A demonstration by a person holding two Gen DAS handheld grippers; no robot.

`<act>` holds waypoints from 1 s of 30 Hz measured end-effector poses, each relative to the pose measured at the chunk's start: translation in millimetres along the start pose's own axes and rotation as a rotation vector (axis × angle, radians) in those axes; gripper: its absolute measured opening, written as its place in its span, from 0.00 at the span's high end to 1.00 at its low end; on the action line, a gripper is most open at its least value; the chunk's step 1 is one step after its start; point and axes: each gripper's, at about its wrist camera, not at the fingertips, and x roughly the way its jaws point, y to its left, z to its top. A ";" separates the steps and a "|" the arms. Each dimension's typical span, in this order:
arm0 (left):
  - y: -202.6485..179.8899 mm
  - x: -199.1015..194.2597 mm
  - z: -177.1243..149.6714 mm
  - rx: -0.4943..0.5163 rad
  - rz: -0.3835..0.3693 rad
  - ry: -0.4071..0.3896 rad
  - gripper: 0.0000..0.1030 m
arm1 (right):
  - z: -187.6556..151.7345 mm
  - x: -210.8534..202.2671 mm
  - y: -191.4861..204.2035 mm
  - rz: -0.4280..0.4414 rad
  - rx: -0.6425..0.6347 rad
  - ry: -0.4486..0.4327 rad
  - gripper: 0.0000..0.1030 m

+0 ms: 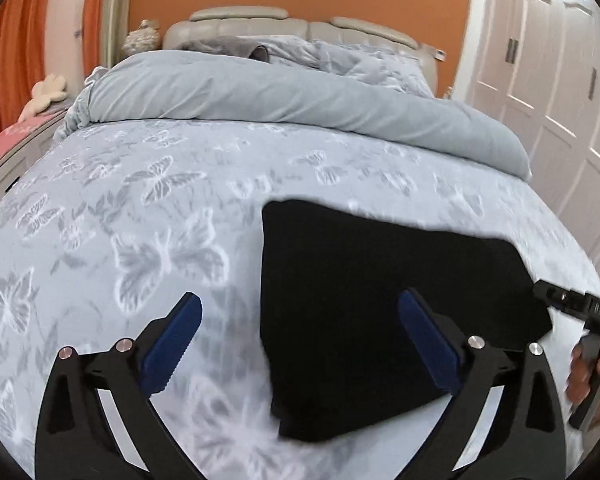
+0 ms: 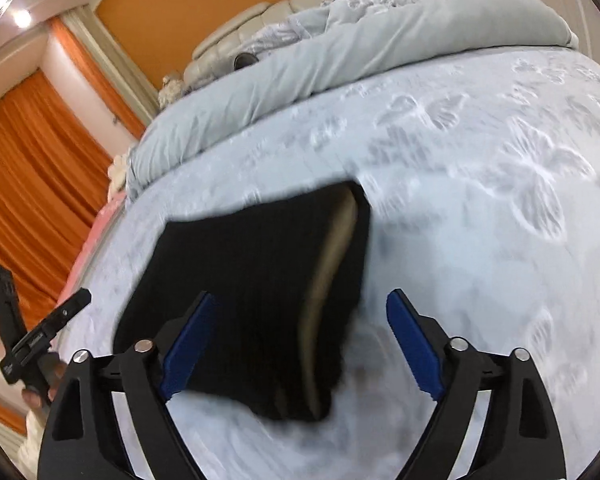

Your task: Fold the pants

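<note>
The black pants (image 1: 372, 312) are lying folded into a compact bundle on the bed (image 1: 140, 208), on the butterfly-print sheet. From the left gripper (image 1: 300, 344) the bundle runs from 12 toward 3 o'clock; its fingers (image 1: 184, 328) are spread wide, holding nothing. The right gripper (image 2: 300, 344) is the same, wide open and empty, with the pants from 12 toward 9 o'clock.

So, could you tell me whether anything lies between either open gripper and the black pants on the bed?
Nothing visible does. The left gripper and right gripper are both open just above the pants, with only the butterfly bedspread around them.
</note>
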 end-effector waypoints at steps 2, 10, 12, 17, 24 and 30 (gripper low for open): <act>-2.0 27.6 19.8 -0.040 0.033 0.067 0.05 | 17.6 24.6 0.9 -0.008 0.034 0.033 0.17; 25.0 122.9 35.6 -0.206 0.099 0.243 0.65 | 41.2 44.8 27.9 -0.036 -0.134 -0.018 0.68; 22.8 127.6 37.0 -0.179 0.194 0.201 0.56 | 40.5 59.6 17.3 -0.067 -0.148 -0.009 0.60; 33.0 107.9 24.3 -0.156 0.209 0.181 0.21 | 31.6 35.6 -22.4 -0.113 -0.005 0.020 0.28; 53.3 68.0 -38.6 -0.278 -0.010 0.295 0.05 | -21.0 21.5 -39.7 0.097 0.076 0.201 0.17; 52.4 75.1 -47.4 -0.392 -0.131 0.281 0.45 | -20.5 24.9 -19.2 0.162 0.081 0.137 0.73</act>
